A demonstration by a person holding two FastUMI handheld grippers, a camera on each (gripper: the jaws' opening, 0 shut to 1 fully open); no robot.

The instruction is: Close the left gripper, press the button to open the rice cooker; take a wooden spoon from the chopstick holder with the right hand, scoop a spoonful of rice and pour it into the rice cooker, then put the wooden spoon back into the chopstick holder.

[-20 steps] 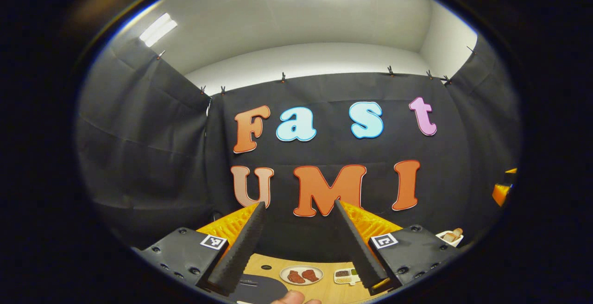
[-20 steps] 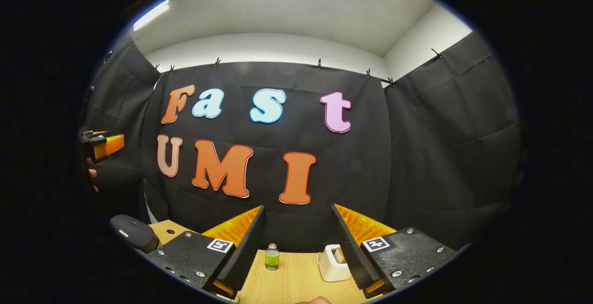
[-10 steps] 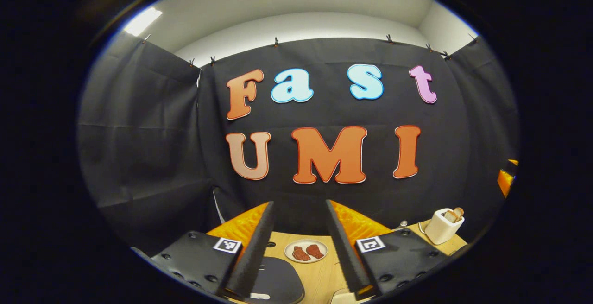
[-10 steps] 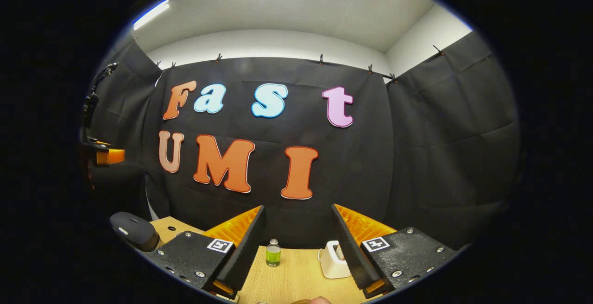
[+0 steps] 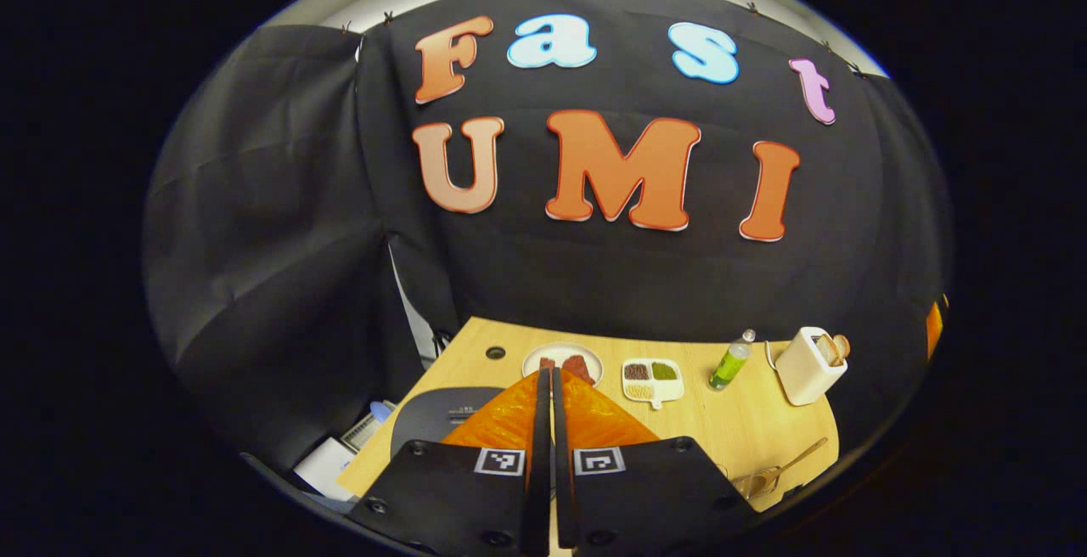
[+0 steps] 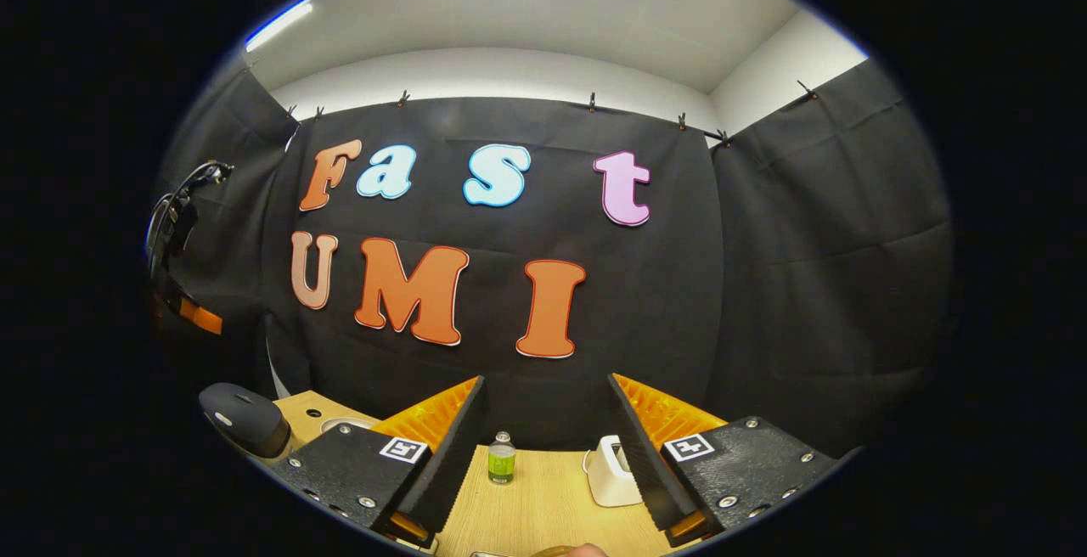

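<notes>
In the left gripper view my left gripper (image 5: 548, 373) is shut, its fingers pressed together with nothing between them. It hangs above the wooden table (image 5: 730, 421), just right of the dark grey rice cooker (image 5: 433, 417), whose lid is down. A wooden spoon (image 5: 790, 461) shows at the table's front right edge; what holds it is cut off. In the right gripper view my right gripper (image 6: 548, 421) stands open and empty above the table. The rice cooker (image 6: 242, 417) sits far to its left, with the left gripper (image 6: 183, 312) above it.
A plate of meat (image 5: 562, 362), a divided dish (image 5: 651, 374), a green bottle (image 5: 730, 362) and a white toaster (image 5: 807, 366) line the back of the table. The bottle (image 6: 501, 462) and toaster (image 6: 611, 474) lie ahead of the right gripper. A fingertip (image 6: 586, 550) shows at the bottom.
The left gripper's fingers have gone from wide apart to shut, and it has tilted downward, bringing the table into view. The right gripper has hardly moved.
</notes>
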